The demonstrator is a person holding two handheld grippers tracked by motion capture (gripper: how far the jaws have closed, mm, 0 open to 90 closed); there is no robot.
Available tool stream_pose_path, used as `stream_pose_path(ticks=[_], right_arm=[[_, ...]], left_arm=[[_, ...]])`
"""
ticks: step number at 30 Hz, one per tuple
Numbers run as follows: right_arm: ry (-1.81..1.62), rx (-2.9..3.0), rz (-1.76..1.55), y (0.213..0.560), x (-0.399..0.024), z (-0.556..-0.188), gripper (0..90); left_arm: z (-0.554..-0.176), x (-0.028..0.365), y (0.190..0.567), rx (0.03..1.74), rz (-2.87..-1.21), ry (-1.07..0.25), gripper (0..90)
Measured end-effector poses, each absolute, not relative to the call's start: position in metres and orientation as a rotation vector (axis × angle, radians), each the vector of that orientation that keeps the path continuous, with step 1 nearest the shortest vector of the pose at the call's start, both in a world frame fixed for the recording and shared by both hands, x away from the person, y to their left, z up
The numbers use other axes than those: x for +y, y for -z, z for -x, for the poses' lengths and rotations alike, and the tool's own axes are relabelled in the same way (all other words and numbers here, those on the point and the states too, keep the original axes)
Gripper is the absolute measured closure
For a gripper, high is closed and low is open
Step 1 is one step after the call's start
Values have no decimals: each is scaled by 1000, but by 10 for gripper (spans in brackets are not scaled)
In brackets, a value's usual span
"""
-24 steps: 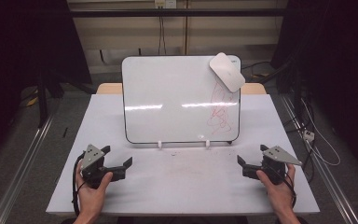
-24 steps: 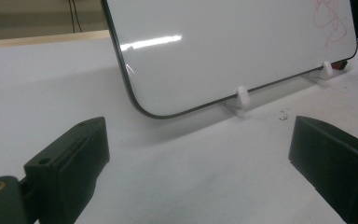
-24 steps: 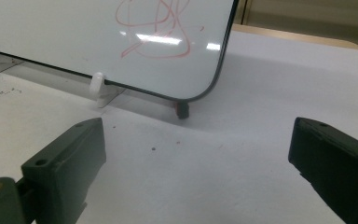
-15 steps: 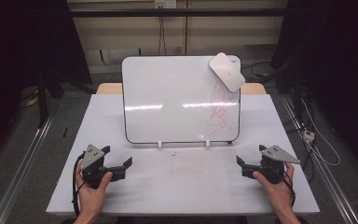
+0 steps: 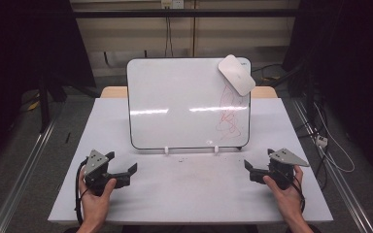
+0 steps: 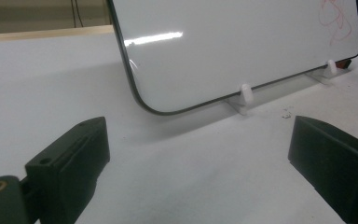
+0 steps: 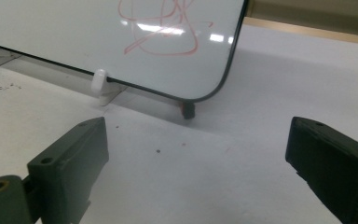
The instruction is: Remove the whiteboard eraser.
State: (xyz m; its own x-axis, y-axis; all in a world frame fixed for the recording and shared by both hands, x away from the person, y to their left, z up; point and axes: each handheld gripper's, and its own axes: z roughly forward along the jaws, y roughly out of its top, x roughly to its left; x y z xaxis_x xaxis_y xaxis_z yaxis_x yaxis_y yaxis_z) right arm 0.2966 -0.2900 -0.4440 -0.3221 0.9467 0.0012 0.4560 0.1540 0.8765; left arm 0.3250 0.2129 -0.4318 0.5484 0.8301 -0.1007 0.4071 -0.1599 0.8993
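Observation:
A white whiteboard (image 5: 184, 102) stands propped on the white table (image 5: 194, 194), held by two white clip feet (image 5: 167, 149). Red scribble (image 5: 228, 114) marks its right side, and a white eraser (image 5: 236, 74) sticks on its top right corner. My left gripper (image 5: 123, 162) rests in a hand at the front left, open and empty, jaws pointing toward the board. My right gripper (image 5: 258, 159) sits at the front right, also open and empty. In the left gripper view, the left gripper (image 6: 196, 154) faces the whiteboard's (image 6: 242, 42) lower left corner. The right gripper (image 7: 196, 154) faces the scribble (image 7: 163, 28).
A small dark piece (image 7: 187, 109) sits under the board's lower right corner. Specks of dust (image 6: 286, 112) lie on the table in front of the board. Cables (image 5: 330, 145) trail on the floor to the right of the table. A metal rail (image 5: 24, 165) runs along the left.

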Motion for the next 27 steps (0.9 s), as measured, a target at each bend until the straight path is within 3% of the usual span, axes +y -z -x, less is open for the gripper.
stream_pose_path(ticks=[27], right_arm=[[-1042, 1842, -1212, 381, -272, -369, 31]], left_arm=[[-325, 217, 431, 1027, -1770, -512, 56]])
